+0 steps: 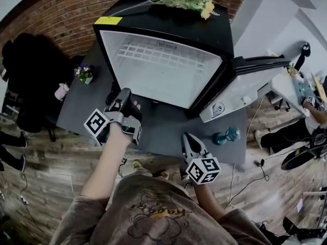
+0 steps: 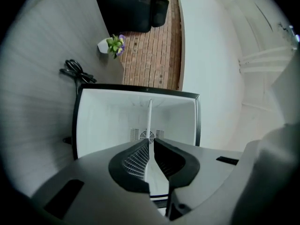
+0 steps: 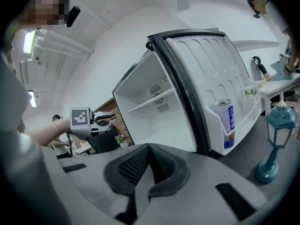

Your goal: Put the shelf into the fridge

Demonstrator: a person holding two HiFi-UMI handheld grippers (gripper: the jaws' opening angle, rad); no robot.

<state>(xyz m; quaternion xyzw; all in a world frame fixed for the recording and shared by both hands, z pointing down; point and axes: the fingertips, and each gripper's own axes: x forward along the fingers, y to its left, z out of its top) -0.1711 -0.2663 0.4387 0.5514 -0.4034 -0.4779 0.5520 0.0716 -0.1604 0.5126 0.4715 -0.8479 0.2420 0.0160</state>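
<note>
White wire shelf [image 1: 163,52] sits high inside the open fridge [image 1: 153,19], held by neither gripper.
At the near edge of the surface [image 1: 163,131], the right gripper [image 1: 188,141] has its fingers closed together on nothing. Further in, the left gripper [image 1: 123,94] faces the fridge opening, its fingers a narrow slit apart and empty.

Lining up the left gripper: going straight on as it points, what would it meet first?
The left gripper points into the open fridge. The shelf lies edge-on dead ahead, so probably that first, though depth is unclear.
</note>
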